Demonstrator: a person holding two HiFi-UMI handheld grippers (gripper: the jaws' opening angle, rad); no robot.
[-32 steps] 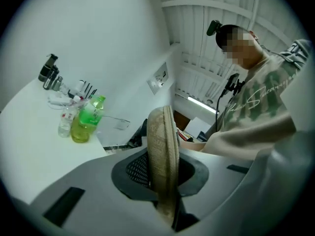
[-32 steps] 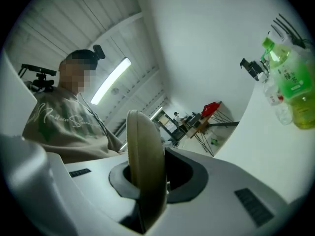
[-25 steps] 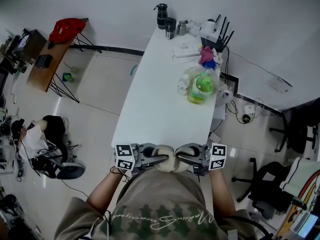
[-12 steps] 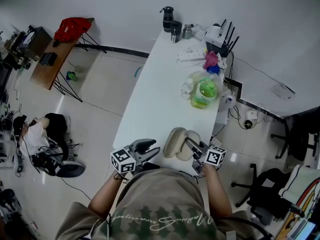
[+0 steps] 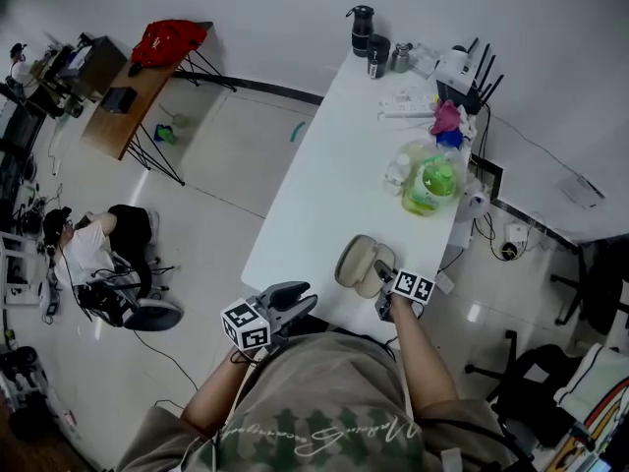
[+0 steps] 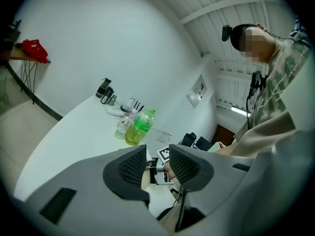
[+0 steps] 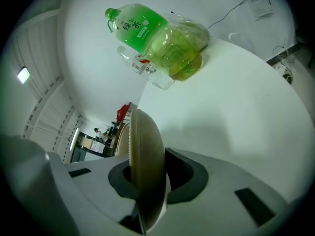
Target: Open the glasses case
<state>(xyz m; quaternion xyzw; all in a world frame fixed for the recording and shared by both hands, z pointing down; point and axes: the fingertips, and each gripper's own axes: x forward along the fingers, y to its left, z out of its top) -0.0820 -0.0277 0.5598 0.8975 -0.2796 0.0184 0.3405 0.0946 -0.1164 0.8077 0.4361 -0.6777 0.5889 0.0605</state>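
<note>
The beige glasses case (image 5: 359,262) lies over the near end of the white table (image 5: 334,185), its two shells spread side by side. My right gripper (image 5: 381,277) is shut on one shell from the near side. In the right gripper view that shell (image 7: 146,156) stands edge-on between the pads, and my right gripper (image 7: 147,178) clamps it. My left gripper (image 5: 295,299) hangs off the table's near left corner, apart from the case, open and holding nothing. In the left gripper view my left gripper (image 6: 157,163) shows a clear gap, with the other gripper's marker cube (image 6: 165,155) seen through it.
A green bottle (image 5: 428,187) in clear wrap and a small bottle stand at the table's right edge. A power strip (image 5: 408,104), black tumblers (image 5: 363,29) and a router (image 5: 462,67) sit at the far end. A person (image 5: 93,254) sits on the floor at left.
Both grippers held the shut case at the chest. The left gripper let go, opened and dropped to the left. The right gripper carried the case out over the table, its shells now apart.
</note>
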